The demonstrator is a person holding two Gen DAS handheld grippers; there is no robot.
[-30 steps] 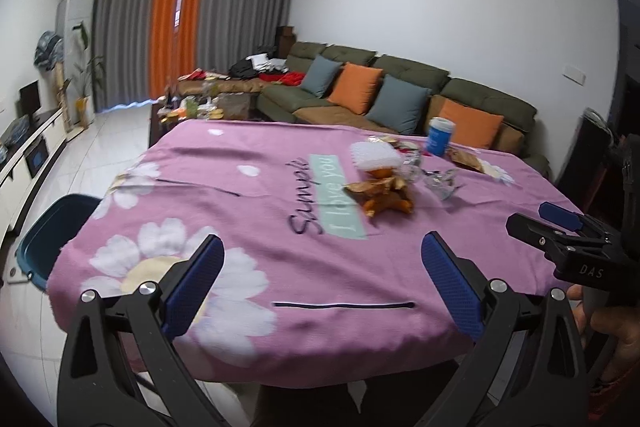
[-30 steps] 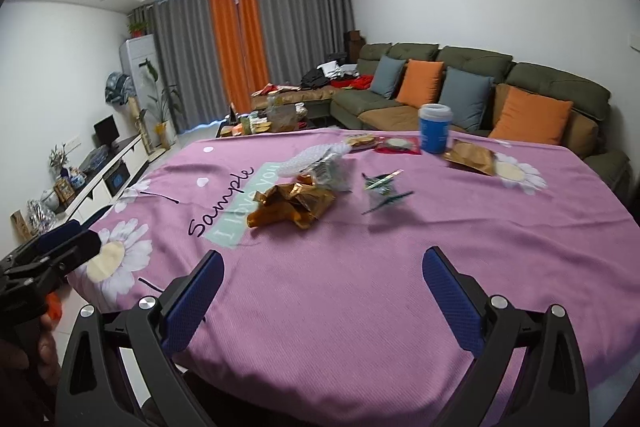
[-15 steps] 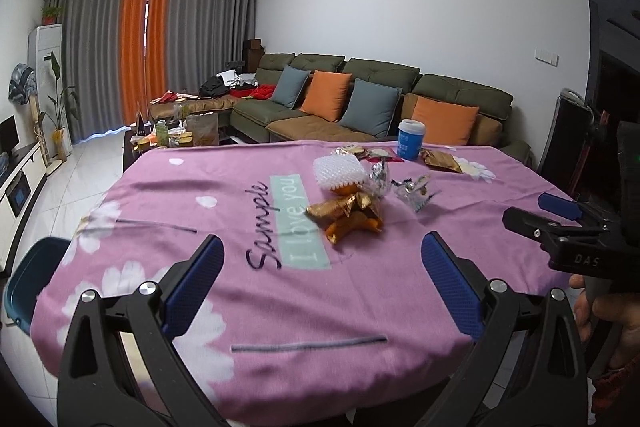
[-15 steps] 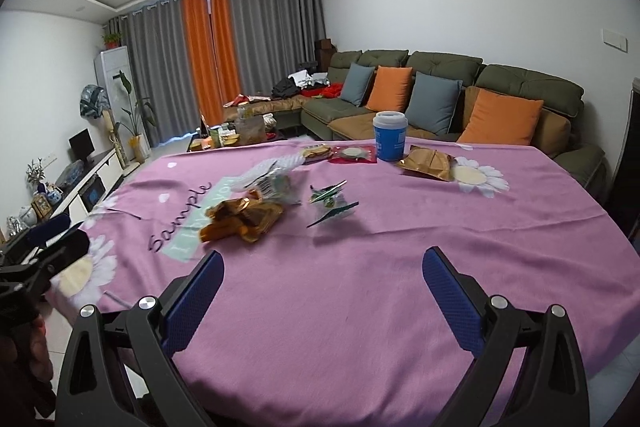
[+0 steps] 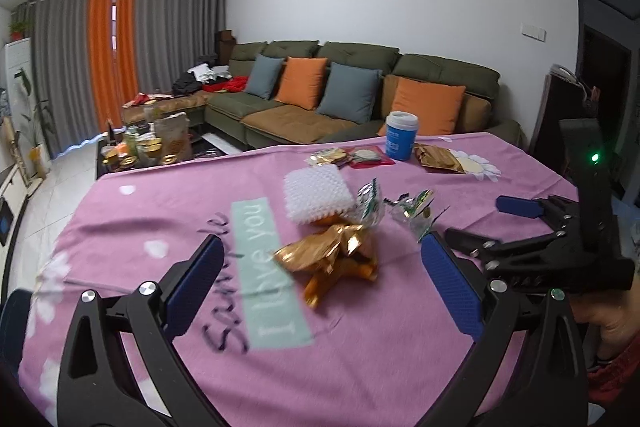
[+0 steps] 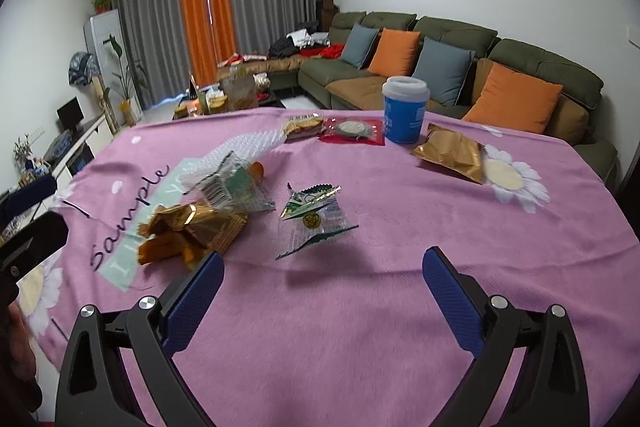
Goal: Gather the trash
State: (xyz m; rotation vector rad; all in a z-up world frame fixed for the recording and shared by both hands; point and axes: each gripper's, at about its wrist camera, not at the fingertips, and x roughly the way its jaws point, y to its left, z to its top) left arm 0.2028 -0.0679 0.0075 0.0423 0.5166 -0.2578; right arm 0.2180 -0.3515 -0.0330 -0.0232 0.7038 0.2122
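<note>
Wrappers lay mid-desk (image 6: 400, 307) as we approached: gold foil wrapper (image 5: 332, 259) ahead of our left tool (image 5: 320, 287), green-printed clear wrapper (image 6: 314, 219) ahead of our right tool (image 6: 322, 291). Both tools gaped empty. Next we probably needed to descend and straddle one wrapper.

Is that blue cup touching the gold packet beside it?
Apart. The right wrist view shows pink cloth between the blue cup and the gold packet.
</note>
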